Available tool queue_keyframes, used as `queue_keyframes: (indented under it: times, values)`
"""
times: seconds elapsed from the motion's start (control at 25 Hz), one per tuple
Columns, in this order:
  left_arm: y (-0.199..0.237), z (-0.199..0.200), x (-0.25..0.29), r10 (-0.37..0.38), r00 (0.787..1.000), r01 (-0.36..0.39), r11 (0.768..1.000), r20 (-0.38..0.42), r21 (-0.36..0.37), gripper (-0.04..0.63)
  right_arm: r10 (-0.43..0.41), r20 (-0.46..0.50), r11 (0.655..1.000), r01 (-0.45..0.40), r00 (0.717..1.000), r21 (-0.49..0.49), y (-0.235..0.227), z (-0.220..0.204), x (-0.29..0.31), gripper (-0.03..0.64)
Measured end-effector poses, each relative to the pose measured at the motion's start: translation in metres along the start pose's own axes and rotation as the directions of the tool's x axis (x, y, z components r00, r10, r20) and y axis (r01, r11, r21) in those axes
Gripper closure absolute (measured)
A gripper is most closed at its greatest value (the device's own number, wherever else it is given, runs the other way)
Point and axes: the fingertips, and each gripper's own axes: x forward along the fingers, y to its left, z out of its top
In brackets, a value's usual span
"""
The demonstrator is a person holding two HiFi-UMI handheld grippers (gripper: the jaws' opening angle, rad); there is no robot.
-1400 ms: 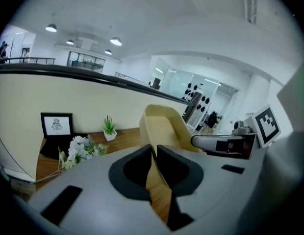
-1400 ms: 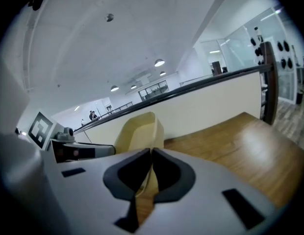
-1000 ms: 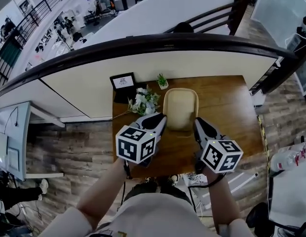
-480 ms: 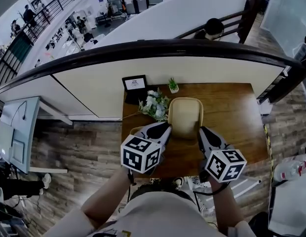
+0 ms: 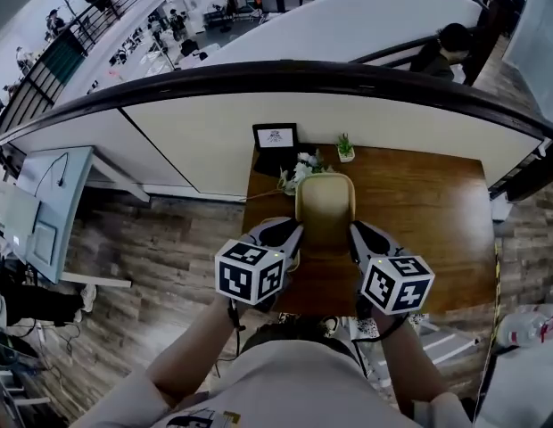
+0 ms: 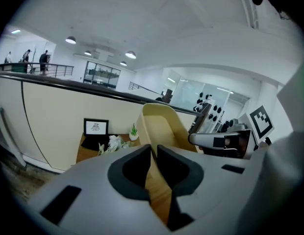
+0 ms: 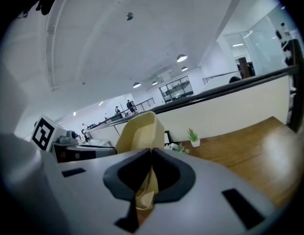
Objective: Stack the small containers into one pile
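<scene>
The left gripper (image 5: 290, 231) has its jaws drawn nearly together on the left-hand wall of a beige container (image 5: 326, 205); in the left gripper view the dark pads pinch that thin wall, with the tub rising ahead of them (image 6: 159, 126). The right gripper (image 5: 358, 231) does the same on the opposite side, its jaws pressed onto the right-hand rim (image 7: 137, 131), so the container hangs between the two, gripped near its near end and reaching away from the person. It sits over the near-left part of the wooden table (image 5: 419, 203); I cannot tell whether its base touches the wood or is lifted clear, nor whether it is one tub or several nested. Beyond it, at the table's back edge, stand a spray of white flowers (image 5: 303, 166), a small framed picture (image 5: 276, 137) and a little potted plant (image 5: 345, 147). No other loose container shows on the table. The main risk, as I judge it, is the grip itself: both holds are on a thin wall close to one end, so the far end could sag or the wall slip out of the pads if the two hands drift apart or twist unevenly. A forward push could also sweep the flowers, which lie just beyond the tub's far end.
</scene>
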Motion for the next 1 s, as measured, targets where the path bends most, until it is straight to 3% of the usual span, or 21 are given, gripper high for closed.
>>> queue_keyframes:
  times: [0.28, 0.56, 0.76, 1.0]
  values:
    - [0.061, -0.047, -0.02, 0.113, 0.991, -0.119, 0.989, -0.066, -0.092, 0.555, 0.071, -0.139, 0.997, -0.071, 0.988, 0.008, 0.032, -0.05, 0.054, 0.595]
    - [0.106, -0.107, -0.021, 0.178, 0.971, -0.213, 0.947, -0.162, -0.238, 0.555, 0.087, -0.292, 0.996, -0.081, 0.953, 0.033, 0.041, -0.108, 0.1, 0.595]
    - [0.129, -0.132, -0.011, 0.188, 0.959, -0.243, 0.931, -0.211, -0.274, 0.555, 0.079, -0.362, 0.996, -0.055, 0.929, 0.074, 0.037, -0.139, 0.122, 0.595]
    - [0.144, -0.156, -0.002, 0.184, 0.945, -0.257, 0.93, -0.272, -0.264, 0.555, 0.069, -0.422, 0.995, -0.03, 0.904, 0.099, 0.031, -0.169, 0.136, 0.594]
